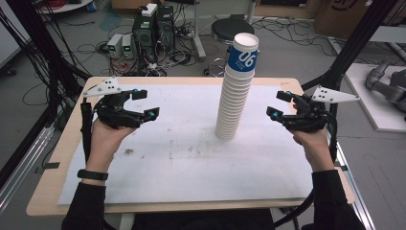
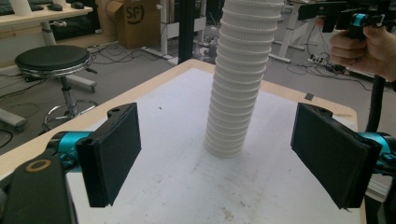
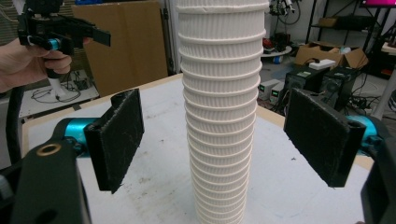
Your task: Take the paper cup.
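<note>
A tall stack of white ribbed paper cups (image 1: 234, 96) stands upright on the white sheet (image 1: 182, 158), right of the table's middle; its top cup carries a blue band marked 06. My left gripper (image 1: 145, 104) is held open well to the stack's left, jaws empty. My right gripper (image 1: 281, 105) is open just right of the stack, not touching it. In the left gripper view the cup stack (image 2: 238, 88) rises beyond the wide-spread pads (image 2: 116, 149). In the right gripper view the cup stack (image 3: 222, 116) stands close between the pads (image 3: 119, 135), with gaps on both sides.
The sheet covers most of a wooden table (image 1: 48, 187) and bears small brown stains (image 1: 129, 151). Behind the table stand a black stool (image 1: 230, 29), computer towers (image 1: 153, 28) and loose cables on the floor. Black frame posts rise at both sides.
</note>
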`<state>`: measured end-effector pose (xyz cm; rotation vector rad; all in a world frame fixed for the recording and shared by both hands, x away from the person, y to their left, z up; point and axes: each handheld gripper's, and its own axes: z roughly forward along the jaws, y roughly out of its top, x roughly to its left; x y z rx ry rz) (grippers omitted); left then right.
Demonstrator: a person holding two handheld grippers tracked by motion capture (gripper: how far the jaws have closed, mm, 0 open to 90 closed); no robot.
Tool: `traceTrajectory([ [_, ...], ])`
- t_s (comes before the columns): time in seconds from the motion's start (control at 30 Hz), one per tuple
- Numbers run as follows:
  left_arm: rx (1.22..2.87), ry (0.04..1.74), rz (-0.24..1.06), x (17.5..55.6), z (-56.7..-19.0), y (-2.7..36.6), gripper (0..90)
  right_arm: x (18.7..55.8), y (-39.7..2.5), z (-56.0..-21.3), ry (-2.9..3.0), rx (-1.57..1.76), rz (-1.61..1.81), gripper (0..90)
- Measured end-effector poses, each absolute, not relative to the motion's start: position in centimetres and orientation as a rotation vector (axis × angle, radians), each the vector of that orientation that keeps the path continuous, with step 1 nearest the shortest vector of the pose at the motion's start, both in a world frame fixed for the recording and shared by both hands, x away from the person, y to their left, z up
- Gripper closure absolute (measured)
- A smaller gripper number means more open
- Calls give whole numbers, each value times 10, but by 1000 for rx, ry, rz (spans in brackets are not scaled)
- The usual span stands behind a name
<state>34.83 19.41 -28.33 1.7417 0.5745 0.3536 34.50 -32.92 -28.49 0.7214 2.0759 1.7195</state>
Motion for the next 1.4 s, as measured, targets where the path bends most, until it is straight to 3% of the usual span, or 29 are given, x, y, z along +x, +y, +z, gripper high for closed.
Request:
traceTrajectory([
  [1.4, 1766, 532, 303, 348, -283, 182, 158, 405, -262, -263, 2112, 751, 1683, 176],
])
